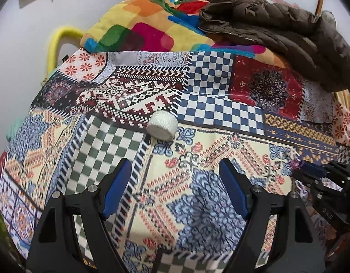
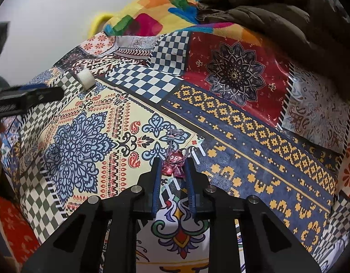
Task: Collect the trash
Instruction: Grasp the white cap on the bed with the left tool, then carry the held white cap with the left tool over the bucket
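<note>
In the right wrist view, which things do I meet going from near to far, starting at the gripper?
Right hand-held gripper → pink toy figure between its fingers → patterned bedcover → brown jacket.

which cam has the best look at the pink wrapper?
Right wrist: the pink wrapper sits centred between the right gripper fingers, close and sharp. Left wrist shows only a small purple-pink tip at the right edge, beside those fingers.
</note>
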A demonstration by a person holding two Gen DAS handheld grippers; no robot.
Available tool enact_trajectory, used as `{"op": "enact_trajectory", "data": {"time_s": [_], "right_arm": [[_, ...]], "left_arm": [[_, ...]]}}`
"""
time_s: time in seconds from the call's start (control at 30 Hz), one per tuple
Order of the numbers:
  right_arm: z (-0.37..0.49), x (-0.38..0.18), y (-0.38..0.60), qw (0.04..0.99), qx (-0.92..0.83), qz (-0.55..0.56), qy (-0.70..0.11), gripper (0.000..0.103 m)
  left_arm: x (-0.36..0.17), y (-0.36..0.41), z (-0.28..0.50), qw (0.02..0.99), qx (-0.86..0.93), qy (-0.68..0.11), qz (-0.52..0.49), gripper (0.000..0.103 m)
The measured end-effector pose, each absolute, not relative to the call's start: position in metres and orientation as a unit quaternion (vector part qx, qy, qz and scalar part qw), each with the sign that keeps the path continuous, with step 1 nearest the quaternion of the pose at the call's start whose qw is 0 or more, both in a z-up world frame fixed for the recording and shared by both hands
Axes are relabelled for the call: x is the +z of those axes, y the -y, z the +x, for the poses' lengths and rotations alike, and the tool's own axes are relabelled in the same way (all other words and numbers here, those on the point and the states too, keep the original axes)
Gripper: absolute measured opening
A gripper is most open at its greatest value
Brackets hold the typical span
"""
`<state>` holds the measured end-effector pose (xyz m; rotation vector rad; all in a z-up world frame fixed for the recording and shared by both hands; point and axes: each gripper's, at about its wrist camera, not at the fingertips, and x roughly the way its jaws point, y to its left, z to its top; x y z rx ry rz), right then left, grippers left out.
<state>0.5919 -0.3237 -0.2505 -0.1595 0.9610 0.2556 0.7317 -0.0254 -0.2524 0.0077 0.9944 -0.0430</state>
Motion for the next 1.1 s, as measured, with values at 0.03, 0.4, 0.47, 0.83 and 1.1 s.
{"op": "enact_trajectory", "data": {"time_s": [0.03, 0.4, 0.47, 0.83, 1.1], "right_arm": [[0.591, -0.249, 0.327, 0.878, 0.122, -0.069, -0.458, 0.018], [0.581, -0.234, 0.357, 0.891, 0.111, -0.047, -0.439, 0.018], [0.579, -0.231, 0.362, 0.893, 0.11, -0.037, -0.436, 0.018], [0.563, -0.209, 0.377, 0.9, 0.096, -0.036, -0.423, 0.018], [0.536, -0.177, 0.376, 0.904, 0.097, -0.035, -0.414, 0.018]], "left_arm": [[-0.254, 0.026, 0.735, 0.878, -0.019, -0.478, 0.007, 0.079], [-0.276, 0.02, 0.783, 0.875, 0.02, -0.484, -0.01, 0.079], [-0.281, 0.019, 0.79, 0.873, 0.026, -0.486, -0.019, 0.078], [-0.278, 0.014, 0.782, 0.872, 0.03, -0.481, -0.085, 0.039], [-0.216, 0.038, 0.733, 0.887, -0.01, -0.458, -0.064, 0.039]]}}
